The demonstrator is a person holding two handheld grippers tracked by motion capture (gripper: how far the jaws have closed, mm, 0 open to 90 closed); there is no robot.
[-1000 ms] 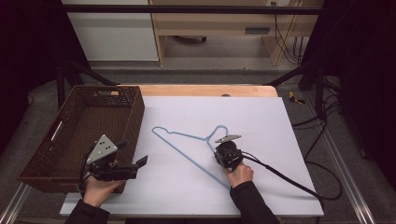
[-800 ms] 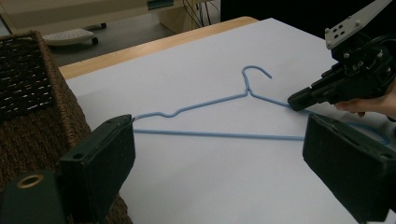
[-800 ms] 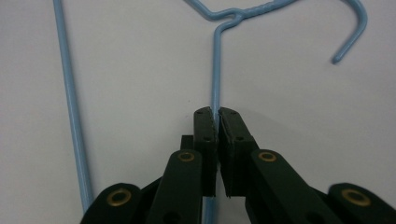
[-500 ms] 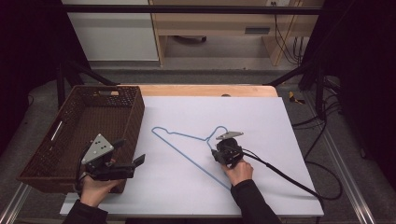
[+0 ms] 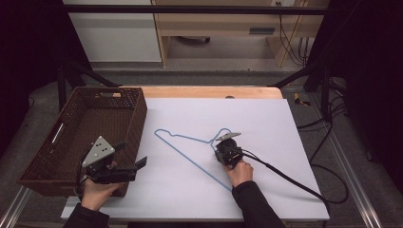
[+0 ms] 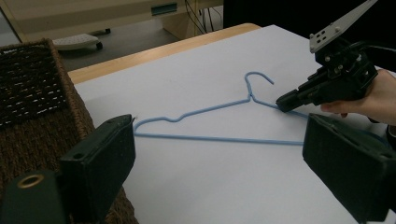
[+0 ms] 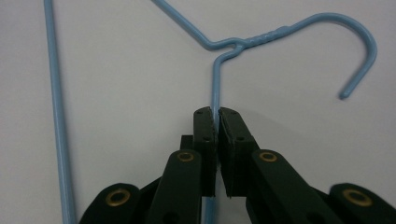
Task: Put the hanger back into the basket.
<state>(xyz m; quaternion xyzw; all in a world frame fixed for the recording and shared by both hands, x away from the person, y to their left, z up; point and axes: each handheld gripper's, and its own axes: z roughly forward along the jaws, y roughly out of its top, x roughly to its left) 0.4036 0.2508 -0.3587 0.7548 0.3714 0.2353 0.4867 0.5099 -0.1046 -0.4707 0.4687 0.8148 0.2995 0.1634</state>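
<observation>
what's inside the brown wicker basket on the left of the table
Nothing that I can see: the basket shows a bare woven floor in the high view. The left tool and its hand cover the near right corner, so that spot stays unseen.

The high view looks forward and down from above the person's side, taking in the whole white table [image 5: 285,142] from well back. The left gripper view sits low by the wicker basket [image 6: 32,93], which fills its left edge, and faces across the table toward the blue hanger [image 6: 210,112] in mid-frame. The right gripper view looks almost straight down from very near, with the hanger's hook at its upper right. All three views share that hanger.
</observation>
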